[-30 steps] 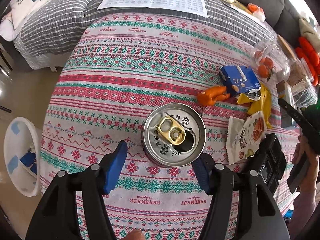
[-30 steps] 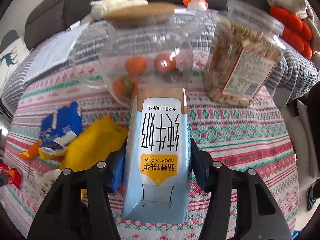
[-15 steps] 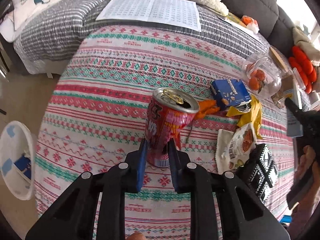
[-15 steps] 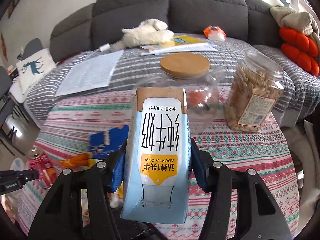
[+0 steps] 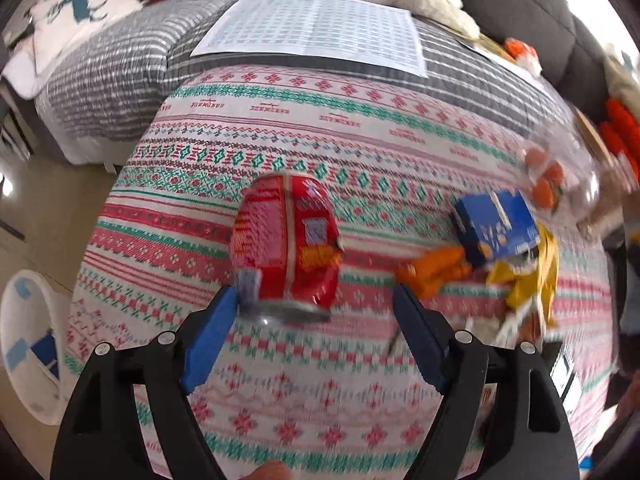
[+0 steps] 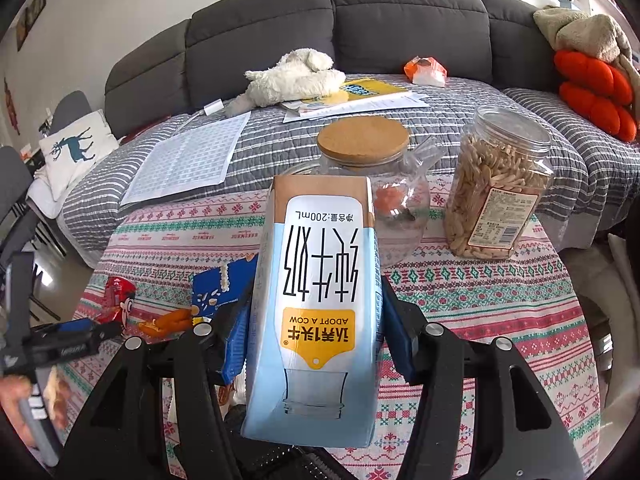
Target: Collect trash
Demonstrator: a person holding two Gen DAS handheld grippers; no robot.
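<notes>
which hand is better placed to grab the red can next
Left. The left gripper is open with the red can just ahead between its fingers. The right gripper is already shut on the milk carton.

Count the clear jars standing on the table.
2. A cork-lidded glass jar stands just behind the milk carton, partly hidden by it; a plastic jar of snack sticks stands to its right. The carton could hide more.

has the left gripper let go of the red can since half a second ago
Yes. The left gripper now stands open, and the red can leans against its left finger only, above the tablecloth.
</notes>
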